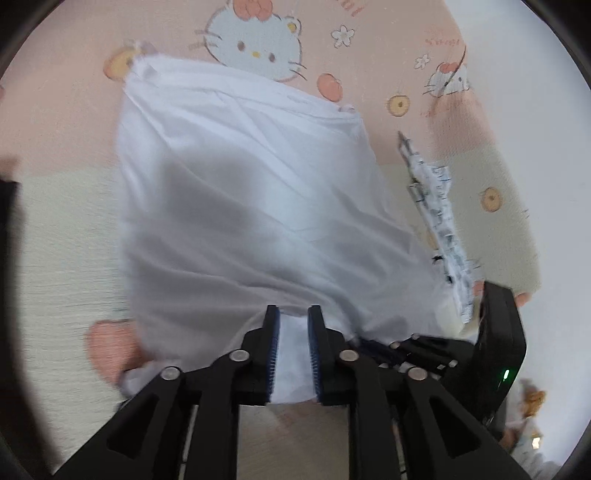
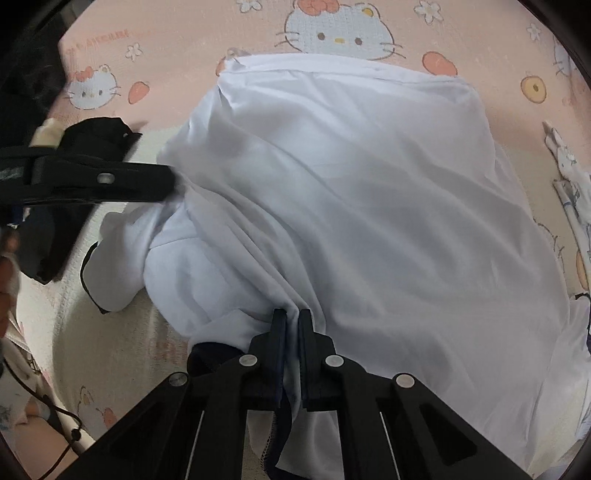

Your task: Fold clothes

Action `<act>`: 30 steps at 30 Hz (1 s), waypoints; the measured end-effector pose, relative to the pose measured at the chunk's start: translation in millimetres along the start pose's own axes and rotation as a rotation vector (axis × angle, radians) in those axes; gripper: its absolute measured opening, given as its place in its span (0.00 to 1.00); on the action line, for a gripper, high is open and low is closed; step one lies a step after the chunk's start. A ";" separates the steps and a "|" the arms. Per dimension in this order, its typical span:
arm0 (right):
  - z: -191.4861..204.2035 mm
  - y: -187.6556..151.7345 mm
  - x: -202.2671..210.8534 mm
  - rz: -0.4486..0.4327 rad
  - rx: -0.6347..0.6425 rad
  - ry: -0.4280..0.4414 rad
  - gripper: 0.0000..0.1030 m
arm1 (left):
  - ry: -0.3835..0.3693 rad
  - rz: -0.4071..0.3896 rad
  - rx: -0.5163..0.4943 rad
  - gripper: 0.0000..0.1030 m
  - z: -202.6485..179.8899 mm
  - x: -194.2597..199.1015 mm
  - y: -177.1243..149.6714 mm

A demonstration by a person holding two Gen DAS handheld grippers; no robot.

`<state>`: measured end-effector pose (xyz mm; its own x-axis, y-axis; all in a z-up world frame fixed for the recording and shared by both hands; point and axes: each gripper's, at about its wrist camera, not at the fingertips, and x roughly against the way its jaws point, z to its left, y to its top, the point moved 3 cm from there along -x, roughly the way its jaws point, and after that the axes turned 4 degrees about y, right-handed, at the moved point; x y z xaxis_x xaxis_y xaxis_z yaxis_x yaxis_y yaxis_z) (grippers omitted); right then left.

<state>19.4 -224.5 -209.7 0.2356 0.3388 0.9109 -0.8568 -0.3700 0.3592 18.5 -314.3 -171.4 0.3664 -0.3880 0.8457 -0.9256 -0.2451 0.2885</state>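
A white garment (image 1: 251, 206) hangs stretched over the pink bed sheet (image 1: 66, 122), its far hem resting on the sheet. My left gripper (image 1: 291, 315) is shut on a bunched near edge of it, with white fabric filling the gap between the blue pads. In the right wrist view my right gripper (image 2: 291, 319) is shut tight on another fold of the white garment (image 2: 369, 192). A sleeve with dark trim (image 2: 110, 273) droops at the left, and the left gripper (image 2: 168, 184) reaches in from the left and bites the cloth there.
The sheet carries cartoon cat prints (image 2: 336, 33). A black garment (image 2: 92, 136) lies at the left behind the left gripper. A white patterned cloth (image 1: 439, 229) lies along the right side. A dark cable (image 2: 55, 410) runs at the lower left.
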 end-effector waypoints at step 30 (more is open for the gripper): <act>-2.5 -6.2 28.0 -0.097 -0.011 0.063 0.42 | 0.031 -0.081 0.003 0.06 29.5 19.8 -26.4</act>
<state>30.2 -210.5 -186.9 0.2885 0.4266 0.8572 -0.8363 -0.3237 0.4426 53.0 -341.7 -175.5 0.4367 -0.3395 0.8331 -0.8928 -0.2772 0.3550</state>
